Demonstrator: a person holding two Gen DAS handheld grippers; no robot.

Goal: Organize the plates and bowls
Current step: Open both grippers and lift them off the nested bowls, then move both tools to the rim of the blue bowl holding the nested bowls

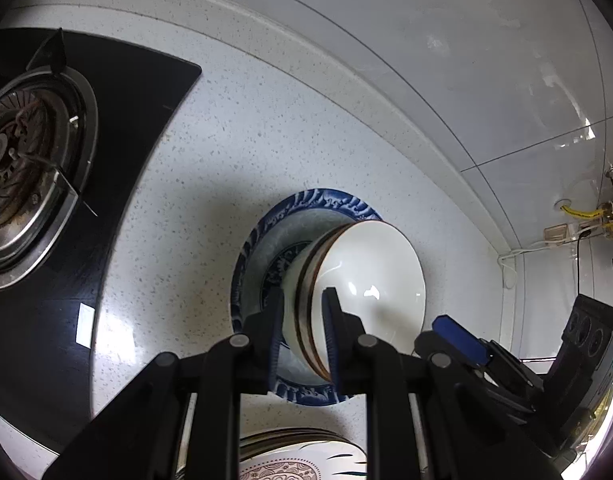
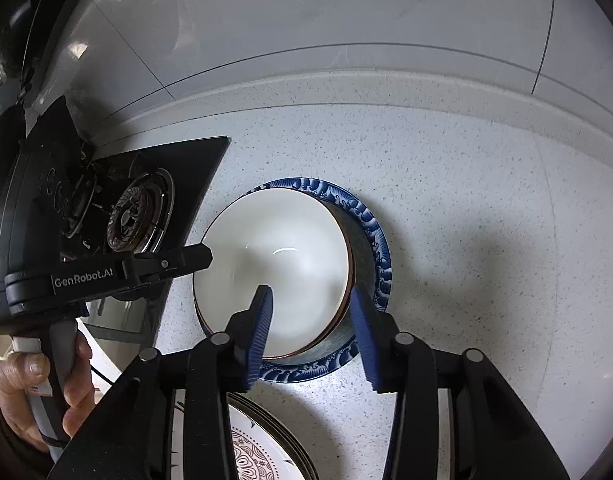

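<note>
A stack of white bowls [image 1: 370, 276] with brown rims rests on a blue-patterned plate [image 1: 326, 200] on the speckled counter. My left gripper [image 1: 304, 312] is shut on the rim of the bowl stack, one finger inside and one outside. In the right wrist view the bowls [image 2: 274, 264] sit on the same plate [image 2: 370, 224], and my right gripper [image 2: 312, 308] is open, straddling the near right rim of the bowls without closing on it. The left gripper's finger [image 2: 186, 260] reaches in from the left at the bowl's rim.
A black gas hob with a burner [image 1: 22, 184] lies left of the plate. A stack of patterned plates [image 2: 258, 452] sits at the near edge. A tiled wall [image 1: 426, 40] runs behind the counter, with yellow pipe fittings [image 1: 602, 212] far right.
</note>
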